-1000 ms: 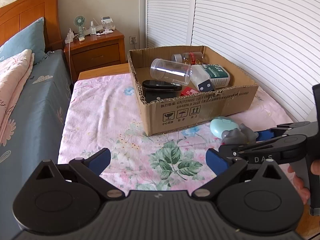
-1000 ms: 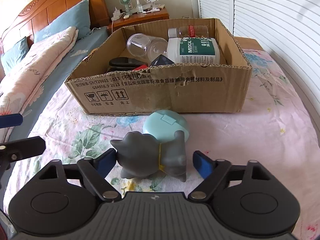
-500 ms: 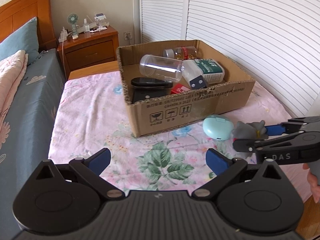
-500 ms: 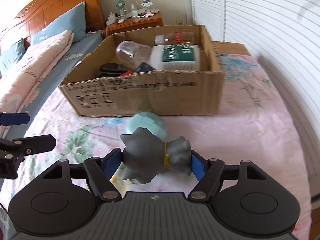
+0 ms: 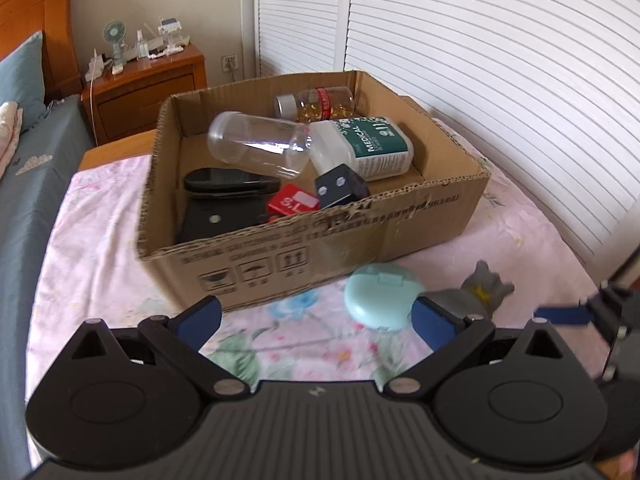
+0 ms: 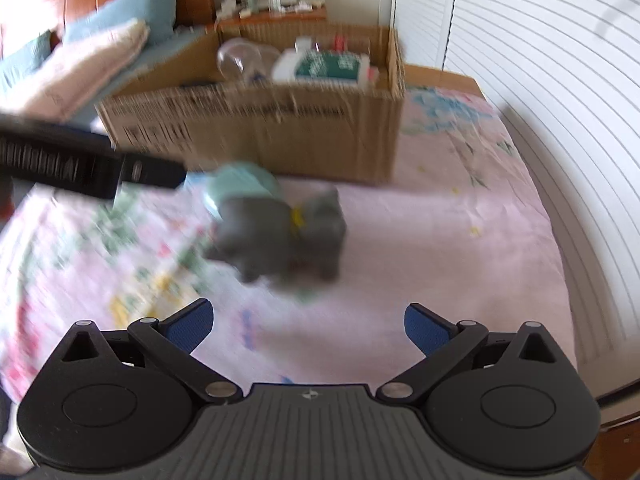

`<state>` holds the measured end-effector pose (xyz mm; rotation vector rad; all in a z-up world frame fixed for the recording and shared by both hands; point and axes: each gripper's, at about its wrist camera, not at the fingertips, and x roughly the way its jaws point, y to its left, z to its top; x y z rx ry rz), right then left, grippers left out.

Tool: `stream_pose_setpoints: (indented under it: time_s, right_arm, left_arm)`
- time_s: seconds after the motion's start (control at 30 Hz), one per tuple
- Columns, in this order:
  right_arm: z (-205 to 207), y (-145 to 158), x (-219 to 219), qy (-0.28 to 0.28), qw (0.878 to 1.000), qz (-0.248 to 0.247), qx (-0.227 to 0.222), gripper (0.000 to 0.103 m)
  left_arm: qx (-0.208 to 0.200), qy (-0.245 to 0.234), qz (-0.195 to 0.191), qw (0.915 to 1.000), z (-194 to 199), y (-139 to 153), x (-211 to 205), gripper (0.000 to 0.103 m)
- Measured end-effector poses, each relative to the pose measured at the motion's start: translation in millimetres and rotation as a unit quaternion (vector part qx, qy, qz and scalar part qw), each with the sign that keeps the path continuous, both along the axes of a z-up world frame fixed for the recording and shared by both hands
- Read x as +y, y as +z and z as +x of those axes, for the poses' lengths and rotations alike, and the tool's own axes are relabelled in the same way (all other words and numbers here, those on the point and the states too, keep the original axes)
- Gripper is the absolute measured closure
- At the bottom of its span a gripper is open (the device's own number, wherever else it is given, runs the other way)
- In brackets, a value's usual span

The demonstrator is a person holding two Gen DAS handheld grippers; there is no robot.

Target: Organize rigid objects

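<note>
Jaws just opened, empty; grey toy (image 6: 280, 236) lies crosswise beyond them.

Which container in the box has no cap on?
The clear jar: its mouth is open, while the green-labelled bottle and capsule bottle are capped.

Open brown cardboard box (image 5: 320, 236) on the pink floral cloth (image 5: 100, 248); before it, the round pale-blue plastic case (image 5: 380, 300), with the grey animal figurine (image 6: 280, 236) touching its right. Wooden nightstand (image 5: 148, 92) behind-left.
</note>
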<state>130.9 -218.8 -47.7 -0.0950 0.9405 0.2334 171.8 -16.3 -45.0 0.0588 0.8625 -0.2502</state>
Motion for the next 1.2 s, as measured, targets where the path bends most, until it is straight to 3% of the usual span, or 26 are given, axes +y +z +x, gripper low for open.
stream_pose_setpoints:
  time_s: [0.07,0.17,0.5,0.77,1.07,1.2]
  right_arm:
    - [-5,-4,3,0.022,0.999,-0.022,-0.011,0.0]
    - [-8,-4,2,0.046,0.999,-0.018,-0.013,0.0]
    - [-12,-6,0,0.06,0.998,-0.013,-0.028,0.0]
    - [-17,-8,-3,0.06,0.997,-0.008,-0.046,0.0]
    - [-17,-8,-4,0.066,0.997,-0.006,-0.05,0.0]
    - [-19,-9,-5,0.065,0.996,-0.003,-0.057,0.0]
  left_arm:
    - [0.012,0.012,-0.008,0.9998,7,-4,-6,0.002]
    - [0.032,0.038,-0.026,0.9984,16,-10,-13,0.002]
    - [0.049,0.128,-0.041,0.9897,30,-27,-35,0.002]
    - [0.053,0.142,-0.017,0.9883,33,-40,-36,0.002]
    - [0.059,0.129,0.028,0.9895,16,-44,1,0.001]
    - [0.057,0.132,0.026,0.9893,4,-45,21,0.001]
